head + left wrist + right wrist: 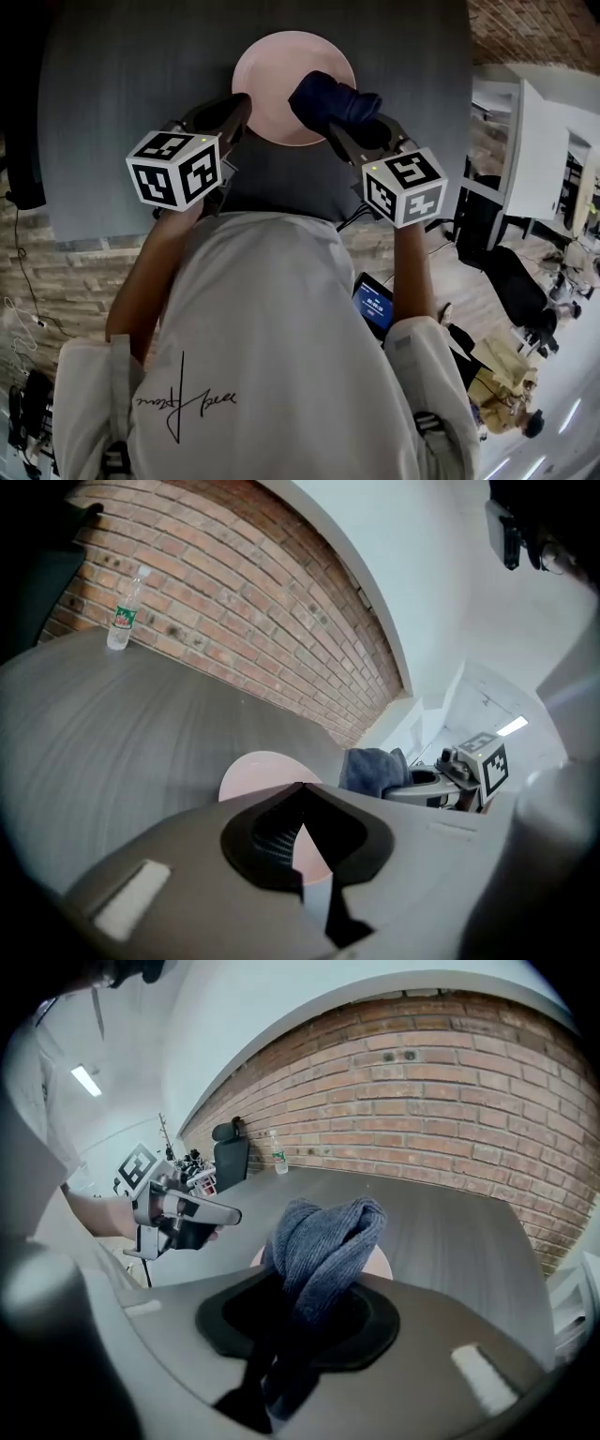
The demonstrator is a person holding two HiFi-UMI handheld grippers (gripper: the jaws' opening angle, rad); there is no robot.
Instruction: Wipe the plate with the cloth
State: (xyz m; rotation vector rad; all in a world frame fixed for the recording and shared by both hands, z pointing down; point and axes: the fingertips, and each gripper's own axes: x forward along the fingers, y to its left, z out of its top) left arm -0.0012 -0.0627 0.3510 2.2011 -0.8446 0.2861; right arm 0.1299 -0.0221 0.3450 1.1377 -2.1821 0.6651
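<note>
Pink plate (pixel 279 89), round, shows over the dark grey bench (pixel 122 112), straight ahead of us in the head view. We cannot tell whether it rests on the bench top or hangs just above it. Our left gripper (pixel 240 105) comes in at the plate's left rim. In the left gripper view its jaws are clenched on that rim: the tips nearly meet, and pink shows both beyond them and in the narrow slot between them. Our right gripper (pixel 339 131) is on the other side, jaws grasping the cloth (pixel 330 98). The cloth is dark blue ribbed knit, bunched into a lump that sticks out past the jaw tips. In the head view the lump overlaps the plate's right edge; whether cloth touches plate we cannot tell. In the right gripper view the cloth fills the jaw gap and hides most of the plate, leaving only slivers of pink either side of it. The two grippers are near each other, each visible in the other's view. At the far end of the bench a clear water bottle (pixel 124 613) stands upright by the brick wall (pixel 262 611). A black office chair (pixel 231 1155) stands beyond the bench edge.
</note>
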